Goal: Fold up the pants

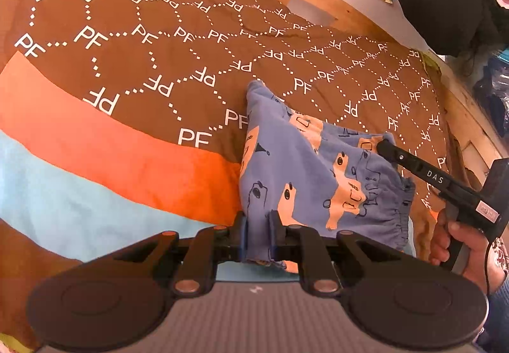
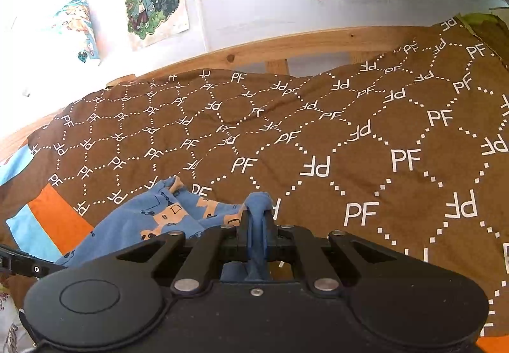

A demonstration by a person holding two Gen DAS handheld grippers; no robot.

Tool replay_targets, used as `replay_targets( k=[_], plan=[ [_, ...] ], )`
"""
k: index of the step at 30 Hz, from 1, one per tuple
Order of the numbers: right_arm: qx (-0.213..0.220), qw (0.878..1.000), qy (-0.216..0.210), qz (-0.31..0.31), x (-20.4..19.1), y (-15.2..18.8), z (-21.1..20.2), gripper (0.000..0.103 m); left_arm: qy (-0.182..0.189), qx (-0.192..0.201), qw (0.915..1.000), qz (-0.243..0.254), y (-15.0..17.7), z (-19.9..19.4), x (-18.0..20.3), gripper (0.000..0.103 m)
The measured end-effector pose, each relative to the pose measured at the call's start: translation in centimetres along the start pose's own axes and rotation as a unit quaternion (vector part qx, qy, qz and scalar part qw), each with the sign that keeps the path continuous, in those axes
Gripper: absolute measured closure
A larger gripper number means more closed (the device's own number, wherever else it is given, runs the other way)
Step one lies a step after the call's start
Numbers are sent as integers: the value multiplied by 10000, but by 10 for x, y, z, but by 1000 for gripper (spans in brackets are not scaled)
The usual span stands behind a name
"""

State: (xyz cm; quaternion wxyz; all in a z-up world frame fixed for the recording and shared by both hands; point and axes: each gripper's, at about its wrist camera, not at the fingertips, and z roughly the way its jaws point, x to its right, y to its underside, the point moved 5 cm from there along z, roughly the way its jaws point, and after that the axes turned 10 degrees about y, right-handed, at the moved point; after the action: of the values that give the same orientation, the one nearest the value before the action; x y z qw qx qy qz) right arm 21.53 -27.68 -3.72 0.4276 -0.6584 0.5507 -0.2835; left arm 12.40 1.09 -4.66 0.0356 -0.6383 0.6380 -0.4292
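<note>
Both grippers, left (image 1: 258,235) and right (image 2: 257,227), have fingers clamped on the blue cartoon-print cotton pants (image 1: 318,168) above the brown patterned bedspread (image 1: 159,35).

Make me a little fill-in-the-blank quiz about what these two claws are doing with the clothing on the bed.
1. Both claws grip a pair of ____ pants printed with peach-coloured animals.
2. The pants hang over a brown bedspread printed with the letters ____.
3. The right claw is ____ on a bunched piece of the cloth.
4. Beside the brown, the bedspread has an ____ stripe next to a light blue one.

Missing words: blue; PF; shut; orange
</note>
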Motion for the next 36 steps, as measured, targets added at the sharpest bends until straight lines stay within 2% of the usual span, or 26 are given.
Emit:
replay_targets(
  k=[3, 8, 15, 21, 26, 31, 36],
  plan=[
    [3, 10000, -9, 36, -1, -2, -2, 98, -82, -31, 10000, 16, -2, -2, 4, 89],
    [99, 9999, -35, -65, -6, -9, -9, 98, -180, -94, 9993, 321, -5, -6, 13, 89],
    [14, 10000, -9, -79, -11, -18, -7, 98, -29, -199, 9998, 84, -21, -4, 8, 89],
    [114, 9992, -13, -377, -19, -47, -2, 98, 45, -118, 9995, 289, -39, -3, 13, 89],
    [278, 9980, 23, -561, -24, -76, 4, 98, 119, 14, 9996, 265, -54, -3, 15, 89],
    [371, 9964, 50, -755, -28, -91, 14, 98, 63, 141, 9993, 352, -69, -1, 13, 89],
    [474, 9972, 104, -572, -30, -104, 30, 98, -167, 246, 9965, 777, -87, 11, 9, 89]
  ],
)
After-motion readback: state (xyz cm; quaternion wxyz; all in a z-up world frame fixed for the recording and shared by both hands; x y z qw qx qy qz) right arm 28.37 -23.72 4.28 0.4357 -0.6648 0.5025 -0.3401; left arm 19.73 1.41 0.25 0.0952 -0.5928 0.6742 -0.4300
